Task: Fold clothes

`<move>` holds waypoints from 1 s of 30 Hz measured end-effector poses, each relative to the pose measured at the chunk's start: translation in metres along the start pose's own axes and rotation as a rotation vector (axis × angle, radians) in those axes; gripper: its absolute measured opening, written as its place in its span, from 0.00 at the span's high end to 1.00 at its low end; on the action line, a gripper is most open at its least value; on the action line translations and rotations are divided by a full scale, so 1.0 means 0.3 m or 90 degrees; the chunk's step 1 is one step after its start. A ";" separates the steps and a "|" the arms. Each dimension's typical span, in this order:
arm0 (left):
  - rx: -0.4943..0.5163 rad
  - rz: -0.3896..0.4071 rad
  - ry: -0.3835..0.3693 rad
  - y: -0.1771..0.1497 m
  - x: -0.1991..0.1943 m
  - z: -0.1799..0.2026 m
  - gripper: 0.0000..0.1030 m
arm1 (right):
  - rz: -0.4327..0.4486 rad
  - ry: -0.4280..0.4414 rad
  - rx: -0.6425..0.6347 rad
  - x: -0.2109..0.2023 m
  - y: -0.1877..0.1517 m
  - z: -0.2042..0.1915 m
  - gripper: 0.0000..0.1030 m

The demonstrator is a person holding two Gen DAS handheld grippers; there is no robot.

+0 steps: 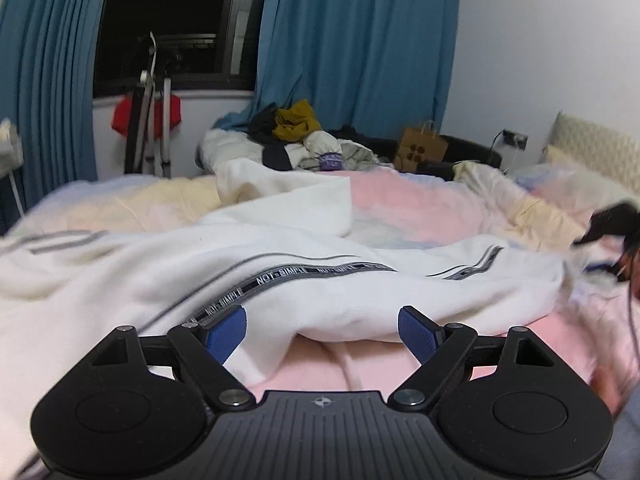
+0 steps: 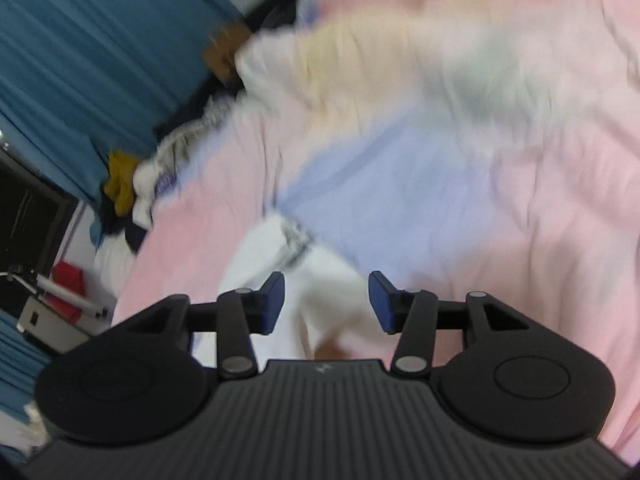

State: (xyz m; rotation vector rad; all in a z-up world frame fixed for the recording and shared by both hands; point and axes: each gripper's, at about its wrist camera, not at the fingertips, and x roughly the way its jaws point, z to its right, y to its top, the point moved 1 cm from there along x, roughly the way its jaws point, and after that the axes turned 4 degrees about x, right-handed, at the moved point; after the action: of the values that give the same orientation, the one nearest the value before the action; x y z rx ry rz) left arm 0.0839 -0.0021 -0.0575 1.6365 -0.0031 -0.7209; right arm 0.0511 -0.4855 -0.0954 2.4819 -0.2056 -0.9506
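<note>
Garment: one white top (image 1: pixel 280 280) with grey stripes and a "NOT SIMPLE" band, spread crumpled across the near half of the bed (image 1: pixel 420 204); its right end shows in the right wrist view (image 2: pixel 320 280), blurred.
Count: one garment in work, two grippers, one clothes pile, one paper bag, two curtains.
Left gripper (image 1: pixel 322 330): jaws wide apart, empty, low over the garment's near hem; left pad (image 1: pixel 226 330) over the white cloth, right pad (image 1: pixel 418 332) at the hem's edge where the pink cover begins.
Right gripper (image 2: pixel 326 302): jaws apart, empty, above the garment's right end, white cloth showing in the gap; also seen as a dark blur at the right edge of the left view (image 1: pixel 612 224).
Pile (image 1: pixel 304 140): dark, mustard and pale clothes heaped at the bed's far side, well apart from the garment.
Bag (image 1: pixel 422 148): brown, far right of the pile.
Curtains (image 1: pixel 352 44): blue, either side of a dark window.
</note>
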 end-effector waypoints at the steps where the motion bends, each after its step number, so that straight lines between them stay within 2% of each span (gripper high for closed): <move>1: 0.002 0.001 0.007 0.002 0.001 0.000 0.18 | 0.000 0.018 -0.024 0.017 0.007 -0.030 0.50; 3: -0.007 -0.002 0.019 0.004 0.003 -0.006 0.18 | -0.024 0.051 -0.053 0.081 -0.001 -0.093 0.41; 7: -0.036 -0.003 0.033 0.008 -0.003 -0.026 0.18 | -0.109 0.113 -0.085 0.251 -0.049 -0.222 0.41; 9: -0.058 -0.003 0.031 0.010 -0.006 -0.040 0.17 | -0.143 0.096 -0.094 0.326 -0.079 -0.257 0.42; 14: -0.113 -0.011 0.013 0.007 0.009 -0.080 0.17 | -0.156 -0.021 -0.137 0.490 -0.100 -0.290 0.40; 19: -0.170 -0.031 -0.003 -0.004 0.054 -0.133 0.17 | -0.153 -0.074 -0.218 0.568 -0.145 -0.329 0.39; 23: -0.213 -0.052 0.010 -0.019 0.087 -0.184 0.17 | -0.142 -0.097 -0.280 0.584 -0.177 -0.354 0.39; 26: -0.231 -0.064 0.027 -0.031 0.100 -0.205 0.17 | -0.138 -0.096 -0.284 0.577 -0.176 -0.356 0.44; 30: -0.247 -0.071 0.040 -0.040 0.098 -0.222 0.17 | -0.135 -0.085 -0.268 0.578 -0.162 -0.350 0.67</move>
State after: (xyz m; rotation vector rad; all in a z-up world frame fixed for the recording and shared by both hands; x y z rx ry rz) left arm 0.1329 0.0484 -0.0800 1.2937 0.2599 -0.7042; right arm 0.2491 -0.4552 -0.1531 2.0820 0.2011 -1.1156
